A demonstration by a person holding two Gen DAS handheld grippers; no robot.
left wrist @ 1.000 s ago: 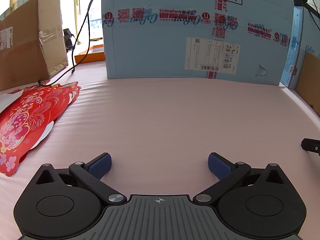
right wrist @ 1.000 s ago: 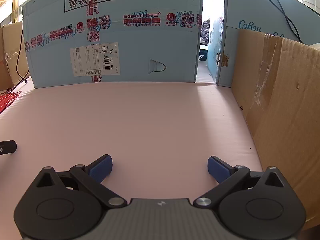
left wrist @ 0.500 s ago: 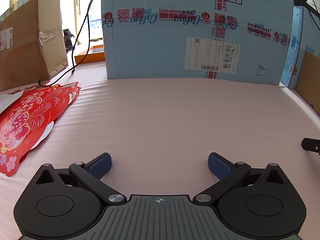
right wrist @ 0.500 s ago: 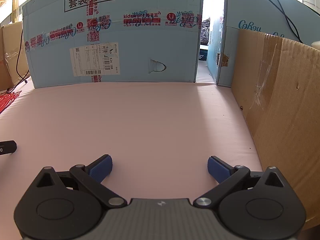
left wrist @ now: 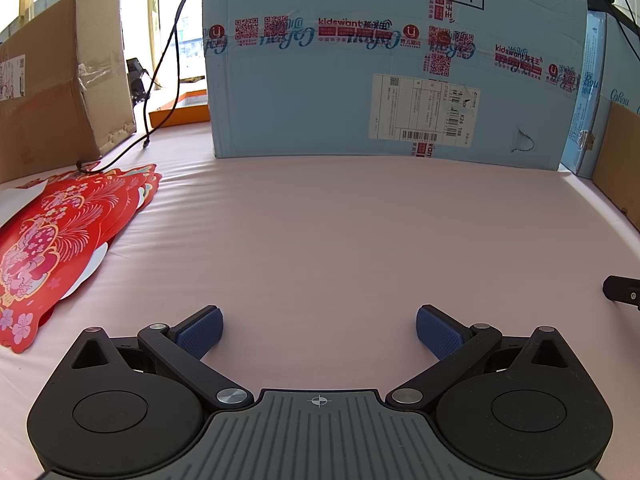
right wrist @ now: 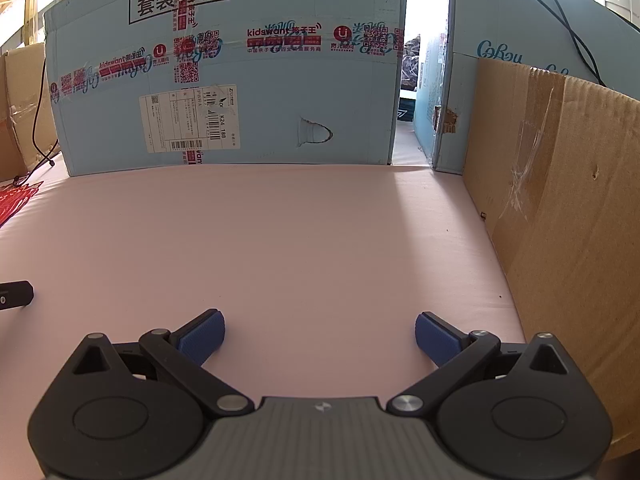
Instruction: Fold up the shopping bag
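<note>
A stack of flat red shopping bags (left wrist: 52, 248) with gold and pink floral print lies on the pink table cover at the left in the left wrist view. Only a red corner of the stack (right wrist: 16, 200) shows at the far left in the right wrist view. My left gripper (left wrist: 319, 330) is open and empty, low over the cover, to the right of the bags. My right gripper (right wrist: 319, 334) is open and empty over bare cover. Each gripper's tip shows at the edge of the other's view.
A large light-blue carton (left wrist: 392, 60) stands along the back, also in the right wrist view (right wrist: 224, 72). A brown box (left wrist: 52, 96) and a black cable (left wrist: 160, 80) are at back left. A brown cardboard wall (right wrist: 560, 208) closes the right side.
</note>
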